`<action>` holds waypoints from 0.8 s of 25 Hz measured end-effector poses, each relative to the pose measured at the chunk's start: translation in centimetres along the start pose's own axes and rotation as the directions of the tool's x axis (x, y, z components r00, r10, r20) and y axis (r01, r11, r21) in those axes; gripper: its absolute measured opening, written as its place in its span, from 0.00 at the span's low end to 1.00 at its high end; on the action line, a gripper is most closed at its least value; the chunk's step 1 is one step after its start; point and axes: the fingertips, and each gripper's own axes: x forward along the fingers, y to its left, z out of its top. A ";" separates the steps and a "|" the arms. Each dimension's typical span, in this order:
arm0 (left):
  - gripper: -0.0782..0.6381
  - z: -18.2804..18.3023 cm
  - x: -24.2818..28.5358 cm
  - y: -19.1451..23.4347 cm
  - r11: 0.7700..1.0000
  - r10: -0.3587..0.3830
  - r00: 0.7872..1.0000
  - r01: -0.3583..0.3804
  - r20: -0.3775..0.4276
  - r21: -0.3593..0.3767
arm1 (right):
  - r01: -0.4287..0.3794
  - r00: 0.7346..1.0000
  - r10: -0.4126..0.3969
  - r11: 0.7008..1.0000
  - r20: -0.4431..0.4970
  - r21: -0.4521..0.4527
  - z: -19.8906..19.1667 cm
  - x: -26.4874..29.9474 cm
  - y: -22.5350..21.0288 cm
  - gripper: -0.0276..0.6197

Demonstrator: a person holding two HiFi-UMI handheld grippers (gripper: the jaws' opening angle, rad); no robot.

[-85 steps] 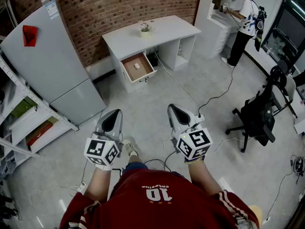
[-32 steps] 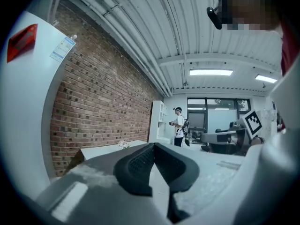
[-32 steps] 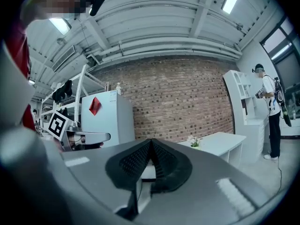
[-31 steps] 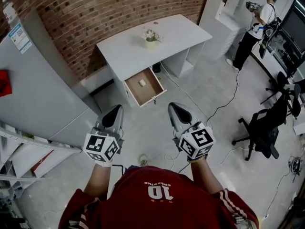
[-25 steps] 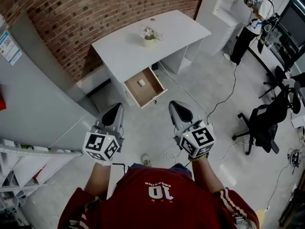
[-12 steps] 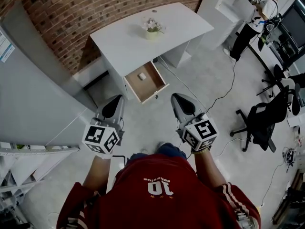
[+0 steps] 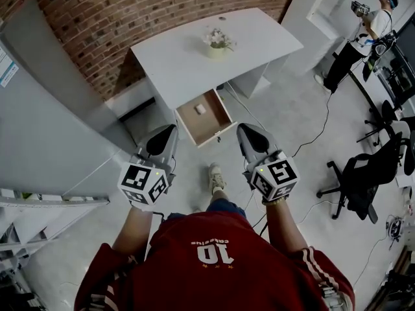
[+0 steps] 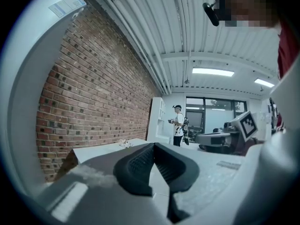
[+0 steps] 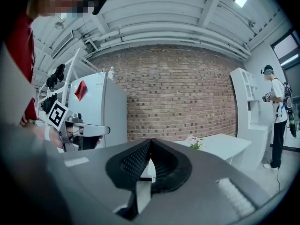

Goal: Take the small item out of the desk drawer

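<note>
A white desk (image 7: 188,57) stands against the brick wall, and its wooden drawer (image 7: 218,133) is pulled open. A small white item (image 7: 200,109) lies inside the drawer near its back. In the head view my left gripper (image 7: 171,128) and right gripper (image 7: 244,128) are held side by side, pointing level toward the desk, short of the drawer's front on either side of it. Both are shut with nothing between the jaws, as the left gripper view (image 8: 153,146) and the right gripper view (image 9: 150,142) also show.
A grey fridge (image 7: 45,102) stands left of the desk, with metal shelving (image 7: 39,203) nearer me. A flower pot (image 7: 217,43) sits on the desk. Cables (image 7: 311,135) run across the floor. An office chair (image 7: 356,180) and a person (image 7: 363,37) are at the right.
I have walked closer to the desk, so the open drawer now lies just beyond the gripper tips. Both grippers stay shut and side by side.
</note>
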 end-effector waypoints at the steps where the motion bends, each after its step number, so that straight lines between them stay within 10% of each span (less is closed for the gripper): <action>1: 0.11 0.1 0.6 0.1 1.000 0.001 1.000 -0.001 0.002 0.006 | 0.002 1.000 -0.002 1.000 0.007 0.011 -0.1 0.6 -0.8 0.04; 10: 0.11 1.3 6.8 2.0 0.998 0.048 0.999 -0.049 0.022 0.043 | -0.071 0.993 0.072 0.997 0.088 -0.020 1.0 5.6 -5.9 0.08; 20: 0.11 1.5 8.2 1.9 0.998 0.059 0.998 -0.059 0.027 0.020 | -0.109 0.988 0.112 0.994 0.102 -0.031 1.4 6.8 -6.8 0.44</action>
